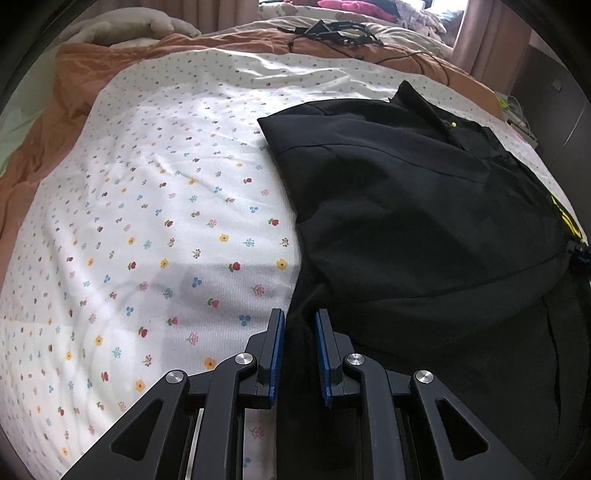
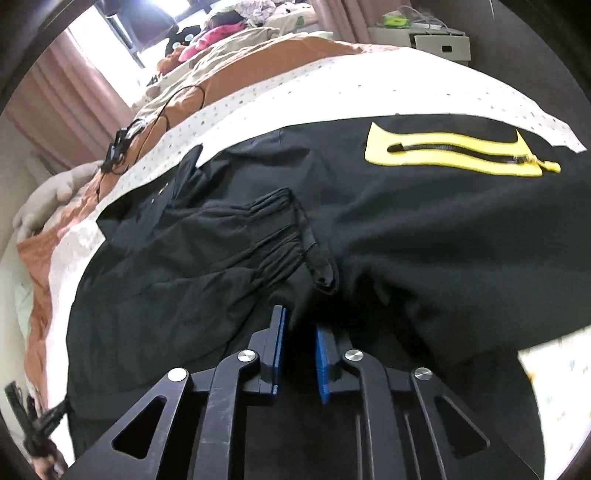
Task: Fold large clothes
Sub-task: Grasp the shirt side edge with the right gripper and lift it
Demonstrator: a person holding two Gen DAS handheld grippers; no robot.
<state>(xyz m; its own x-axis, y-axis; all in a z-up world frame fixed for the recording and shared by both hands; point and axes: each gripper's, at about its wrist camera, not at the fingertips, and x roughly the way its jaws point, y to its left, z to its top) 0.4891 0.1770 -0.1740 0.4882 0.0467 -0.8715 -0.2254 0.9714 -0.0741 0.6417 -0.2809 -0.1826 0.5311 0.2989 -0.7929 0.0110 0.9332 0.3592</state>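
Note:
A large black jacket (image 1: 424, 229) lies on a flowered white sheet (image 1: 155, 206) on the bed. In the left wrist view my left gripper (image 1: 300, 317) is shut on the jacket's near left edge, black cloth pinched between its blue pads (image 1: 277, 350). In the right wrist view the jacket (image 2: 424, 236) shows a yellow zip patch (image 2: 454, 151) at the far right and a gathered sleeve cuff (image 2: 288, 236) folded across its middle. My right gripper (image 2: 300, 321) is shut on a fold of the black cloth at the near edge.
An orange blanket (image 1: 74, 96) surrounds the sheet. A black device with cables (image 1: 332, 31) lies at the far end of the bed. Pillows and pink clothes (image 2: 218, 35) are piled beyond. A white cabinet (image 2: 436, 44) stands at the far right. Pink curtains (image 2: 70, 96) hang behind.

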